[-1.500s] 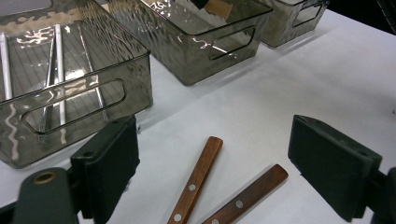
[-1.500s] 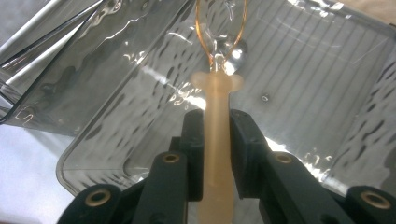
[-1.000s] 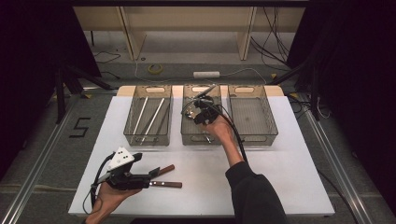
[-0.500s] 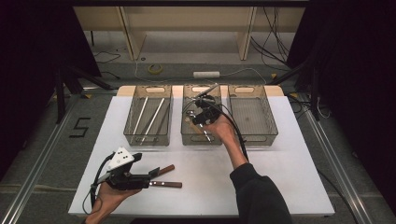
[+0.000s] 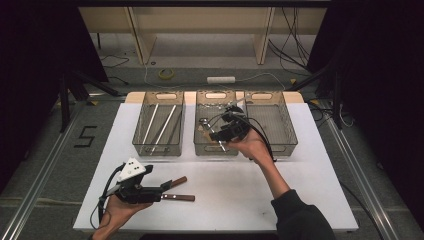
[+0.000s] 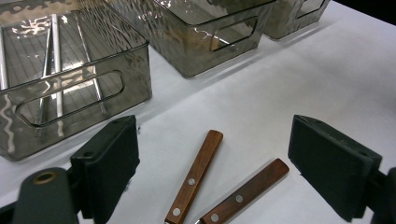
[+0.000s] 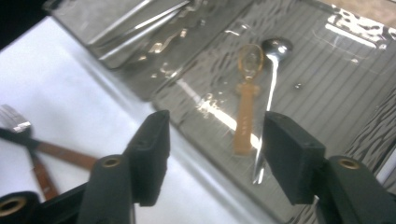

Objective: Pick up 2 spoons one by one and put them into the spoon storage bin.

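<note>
Two wooden-handled utensils [image 5: 178,181] [image 5: 179,197] lie on the white table near its front left. My left gripper [image 5: 162,189] rests beside them, open, and its own view has both handles [image 6: 195,176] [image 6: 243,193] on the table between the jaws [image 6: 215,140], untouched. My right gripper [image 5: 220,135] hovers over the front of the middle bin [image 5: 215,95]. Its jaws [image 7: 218,135] have just been opening and grip nothing. Below them, on the bin floor, lie a steel spoon [image 7: 273,65] and a golden spoon [image 7: 246,107].
Three clear bins stand in a row at the back. The left bin [image 5: 158,150] holds long steel rods [image 6: 55,70]; the right bin [image 5: 272,95] stands beside the middle one. A fork head [image 7: 13,119] shows on the table in the right gripper view.
My right gripper has drawn back toward the front wall of the middle bin and risen a little, its jaws spreading apart. The left gripper and the wooden-handled utensils have stayed put.
</note>
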{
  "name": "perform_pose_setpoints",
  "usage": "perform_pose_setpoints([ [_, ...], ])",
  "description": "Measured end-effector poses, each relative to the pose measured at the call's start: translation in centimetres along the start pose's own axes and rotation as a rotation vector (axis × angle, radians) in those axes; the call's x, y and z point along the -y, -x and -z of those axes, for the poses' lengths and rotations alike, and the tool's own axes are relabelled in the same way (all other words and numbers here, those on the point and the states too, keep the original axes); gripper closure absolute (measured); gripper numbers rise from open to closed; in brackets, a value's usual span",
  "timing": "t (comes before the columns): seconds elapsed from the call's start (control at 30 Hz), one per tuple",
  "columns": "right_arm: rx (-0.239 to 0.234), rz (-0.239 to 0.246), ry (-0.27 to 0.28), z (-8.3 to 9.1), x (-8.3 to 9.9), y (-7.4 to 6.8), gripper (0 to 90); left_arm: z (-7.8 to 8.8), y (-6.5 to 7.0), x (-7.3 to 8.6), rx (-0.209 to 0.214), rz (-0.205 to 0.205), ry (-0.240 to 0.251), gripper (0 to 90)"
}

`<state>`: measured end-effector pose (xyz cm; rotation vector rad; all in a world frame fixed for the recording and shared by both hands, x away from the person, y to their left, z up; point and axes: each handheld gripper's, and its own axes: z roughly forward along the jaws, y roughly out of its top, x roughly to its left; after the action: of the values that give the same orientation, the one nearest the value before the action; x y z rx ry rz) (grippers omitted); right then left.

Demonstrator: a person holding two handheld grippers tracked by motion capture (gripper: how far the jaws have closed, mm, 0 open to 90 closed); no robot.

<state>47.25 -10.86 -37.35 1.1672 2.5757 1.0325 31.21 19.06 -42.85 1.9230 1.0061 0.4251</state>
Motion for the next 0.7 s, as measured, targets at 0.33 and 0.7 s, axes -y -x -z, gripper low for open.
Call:
perform_pose_setpoints([
  [0.33, -0.05, 0.042, 0.058, 2.5, 3.2, -1.8, 37.9, -0.5, -0.7, -0.1, -0.003, 0.005, -0.045, 15.6],
  [0.7, -0.061, 0.047, 0.106, 3.7, 7.5, -2.5, 35.9, -1.3, -1.1, -0.7, -0.004, -0.008, -0.112, 15.7],
])
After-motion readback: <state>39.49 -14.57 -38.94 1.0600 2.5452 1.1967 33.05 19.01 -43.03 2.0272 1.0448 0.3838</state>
